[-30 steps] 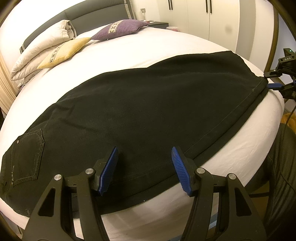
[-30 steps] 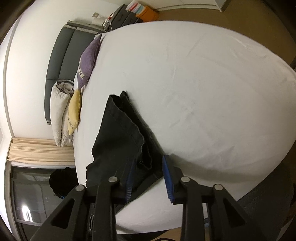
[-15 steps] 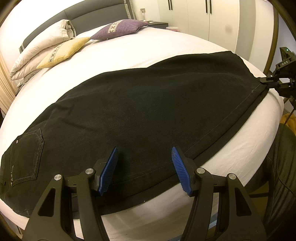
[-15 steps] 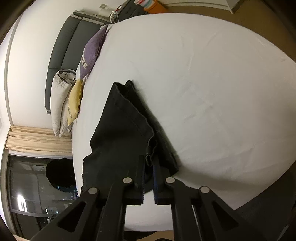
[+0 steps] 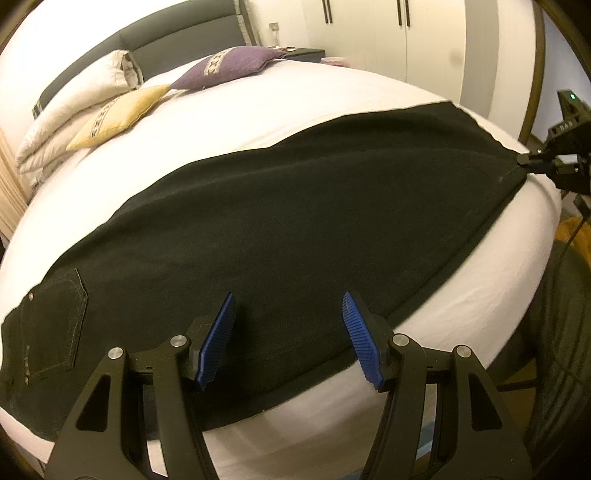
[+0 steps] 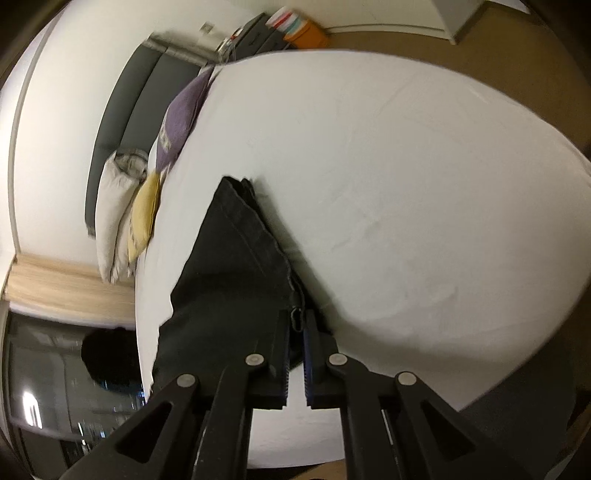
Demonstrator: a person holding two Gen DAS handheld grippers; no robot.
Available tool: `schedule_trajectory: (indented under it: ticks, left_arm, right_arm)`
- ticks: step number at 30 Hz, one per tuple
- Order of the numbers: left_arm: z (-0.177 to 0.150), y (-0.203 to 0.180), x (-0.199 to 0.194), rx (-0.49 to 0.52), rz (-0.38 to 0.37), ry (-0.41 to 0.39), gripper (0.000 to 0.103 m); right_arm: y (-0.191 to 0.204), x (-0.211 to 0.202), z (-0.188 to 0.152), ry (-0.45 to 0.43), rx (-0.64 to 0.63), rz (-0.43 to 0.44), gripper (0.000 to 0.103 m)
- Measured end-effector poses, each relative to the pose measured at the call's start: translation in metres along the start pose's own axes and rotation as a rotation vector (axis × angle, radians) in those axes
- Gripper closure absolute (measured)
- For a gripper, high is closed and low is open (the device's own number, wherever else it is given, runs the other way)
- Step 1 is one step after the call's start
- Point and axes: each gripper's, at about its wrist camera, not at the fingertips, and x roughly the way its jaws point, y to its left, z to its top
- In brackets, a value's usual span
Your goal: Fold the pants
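Note:
Black pants (image 5: 295,229) lie flat across the white bed (image 5: 295,107), folded lengthwise, waist and back pocket (image 5: 51,325) at the left, leg hems at the right. My left gripper (image 5: 288,332) is open and empty, hovering over the near edge of the pants at mid-leg. My right gripper (image 6: 295,328) is shut on the hem end of the pants (image 6: 229,273) and lifts it slightly off the sheet. The right gripper also shows in the left wrist view (image 5: 532,164), pinching the hem corner.
A purple cushion (image 5: 229,66), a yellow cushion (image 5: 118,114) and a rolled white duvet (image 5: 74,110) lie by the grey headboard. White wardrobes (image 5: 369,33) stand behind the bed. The bed's edge runs along the near side; floor lies beyond it.
My right gripper has closed on the pants hem and begun pulling it up and taut. My left gripper stays open in about the same place.

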Motion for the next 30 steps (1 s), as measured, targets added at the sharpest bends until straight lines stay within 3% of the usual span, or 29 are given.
schedule_trajectory:
  ticks: [2,5,7,8,9,10,12,16,17,21,23,25,26,28,30]
  left_arm:
    - [-0.001,0.004,0.006,-0.031,-0.01,0.001,0.038]
    - [-0.001,0.01,0.005,-0.058,-0.036,0.011,0.037]
    - [0.001,0.014,-0.004,-0.064,-0.054,0.01,0.037]
    - [0.003,0.016,-0.009,-0.067,-0.06,-0.003,0.037]
    - [0.004,0.02,-0.015,-0.068,-0.057,-0.024,0.037]
    - [0.004,0.024,-0.02,-0.065,-0.045,-0.044,0.037]
    - [0.004,0.035,-0.024,-0.065,-0.006,-0.061,0.037]
    - [-0.002,0.082,-0.017,-0.152,0.066,-0.03,0.037]
    - [-0.003,0.091,-0.017,-0.166,0.082,-0.026,0.037]
    - [-0.018,0.141,-0.021,-0.243,0.161,-0.013,0.037]
    - [-0.03,0.163,-0.013,-0.284,0.17,0.049,0.037]
    - [-0.047,0.174,-0.005,-0.297,0.153,0.101,0.037]
    - [-0.055,0.174,-0.007,-0.284,0.153,0.083,0.037]
    - [-0.065,0.175,-0.012,-0.275,0.142,0.071,0.037]
    - [-0.071,0.179,-0.015,-0.289,0.12,0.063,0.037]
  right_arm:
    - [-0.01,0.011,0.006,0.018,0.034,0.026,0.1]
    - [0.004,0.01,0.006,0.012,-0.033,-0.01,0.098]
    - [0.01,-0.005,0.009,0.002,-0.025,-0.037,0.086]
    - [0.016,-0.014,0.01,-0.034,-0.051,-0.117,0.07]
    - [0.028,-0.025,0.011,-0.091,-0.103,-0.21,0.066]
    - [0.04,-0.031,0.012,-0.119,-0.144,-0.241,0.066]
    - [0.067,-0.03,0.01,-0.126,-0.221,-0.199,0.067]
    - [0.156,0.035,-0.009,0.047,-0.482,0.013,0.067]
    - [0.176,0.057,-0.015,0.091,-0.532,0.028,0.067]
    - [0.235,0.15,-0.036,0.301,-0.621,0.151,0.067]
    - [0.241,0.198,-0.035,0.353,-0.627,0.043,0.067]
    - [0.232,0.229,-0.028,0.355,-0.624,-0.063,0.085]
    - [0.222,0.239,-0.016,0.335,-0.586,-0.087,0.103]
    - [0.213,0.237,0.006,0.29,-0.516,-0.052,0.103]
    - [0.219,0.233,0.012,0.254,-0.533,-0.1,0.103]
